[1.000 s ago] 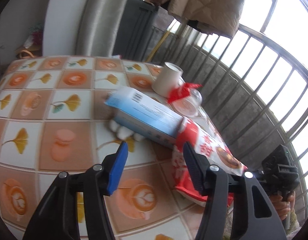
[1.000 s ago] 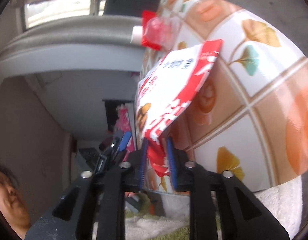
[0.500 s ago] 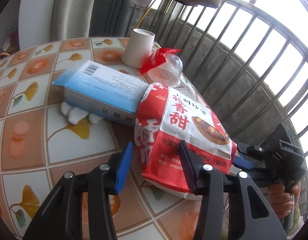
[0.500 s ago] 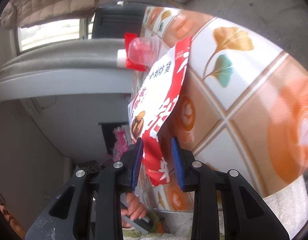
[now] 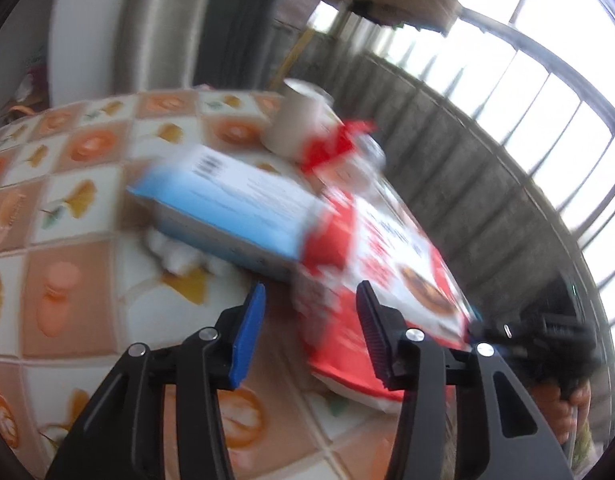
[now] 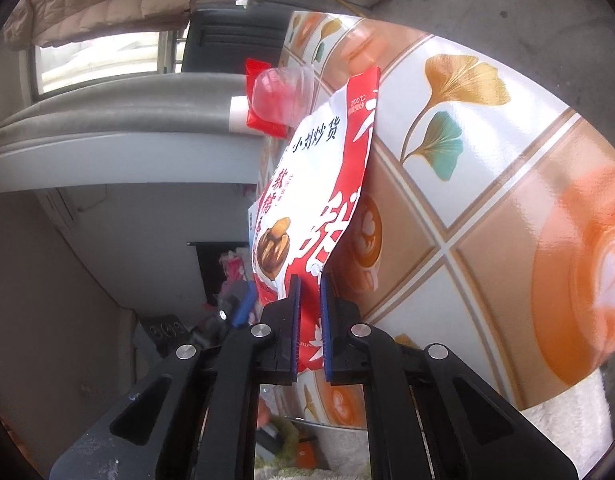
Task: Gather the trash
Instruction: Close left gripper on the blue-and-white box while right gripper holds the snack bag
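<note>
The lower edge of the red snack bag (image 6: 307, 216) is now pinched by the right tool (image 6: 309, 320), whose jaws have just been closing on it; the blue pads are seen pressed against the foil from both sides. The bag lies on the tiled counter (image 6: 487, 152), its far end propped against the blue box (image 5: 227, 208), with a clear plastic cup with a red wrapper (image 6: 279, 96) just beyond it. From the other side, the left tool (image 5: 309, 322) is held roughly half open just short of the bag's near corner, and nothing is gripped by it. A paper cup (image 5: 295, 120) stands behind the box, and some white cotton (image 5: 175, 252) is tucked under the box's edge. The step in hand is judged to be the pick-up of the snack bag. A clean lift clear of the box is called for next, so the box is not dragged along.
</note>
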Available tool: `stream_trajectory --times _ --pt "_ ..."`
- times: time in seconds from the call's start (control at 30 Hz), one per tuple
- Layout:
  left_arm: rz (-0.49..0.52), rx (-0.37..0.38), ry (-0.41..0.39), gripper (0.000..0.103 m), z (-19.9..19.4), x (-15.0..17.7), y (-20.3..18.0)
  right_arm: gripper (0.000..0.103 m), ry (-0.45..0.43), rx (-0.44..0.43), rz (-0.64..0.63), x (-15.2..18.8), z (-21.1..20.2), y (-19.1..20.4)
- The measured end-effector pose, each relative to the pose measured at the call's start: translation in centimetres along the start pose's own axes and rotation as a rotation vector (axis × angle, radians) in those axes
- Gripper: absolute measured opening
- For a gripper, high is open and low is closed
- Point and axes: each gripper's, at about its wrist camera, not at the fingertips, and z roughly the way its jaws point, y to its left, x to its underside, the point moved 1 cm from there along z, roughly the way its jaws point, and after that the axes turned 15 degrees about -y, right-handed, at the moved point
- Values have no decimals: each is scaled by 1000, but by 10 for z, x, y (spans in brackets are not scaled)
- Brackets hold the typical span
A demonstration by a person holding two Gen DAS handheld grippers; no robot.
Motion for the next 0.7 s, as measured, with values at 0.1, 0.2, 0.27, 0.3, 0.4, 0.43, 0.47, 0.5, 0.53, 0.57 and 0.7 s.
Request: stream_trajectory --times 0.1,0.2,0.27,0.3,0.4,0.43,0.47,0.5,0.53,0.57,0.7 --pt "-122 -95 -51 46 3 -20 40 7 2 0 0 0 -5 -4" --pt "-274 -147 -69 46 12 -33 81 7 3 0 7 -1 -1 -7" --pt "-377 -154 -56 46 24 -40 109 7 5 1 11 0 -4 -10" --pt "-406 -149 -41 46 30 -43 116 7 5 2 13 0 -3 -9" --pt "-479 -135 15 46 51 -48 136 7 6 2 13 2 -9 -10" --pt "-502 -124 29 46 57 -49 140 7 6 2 13 2 -9 -10" --pt "-526 -105 41 46 61 -49 144 7 5 2 14 2 -8 -10" --pt "-539 -90 44 46 63 -49 144 7 5 5 15 3 -8 -11" --pt "-541 -77 44 46 63 -48 141 7 5 5 17 3 -8 -11" --pt "-541 -67 43 45 64 -49 139 7 5 6 19 3 -9 -13" --pt "-527 -33 33 27 57 -46 128 7 5 8 22 3 -10 -16"
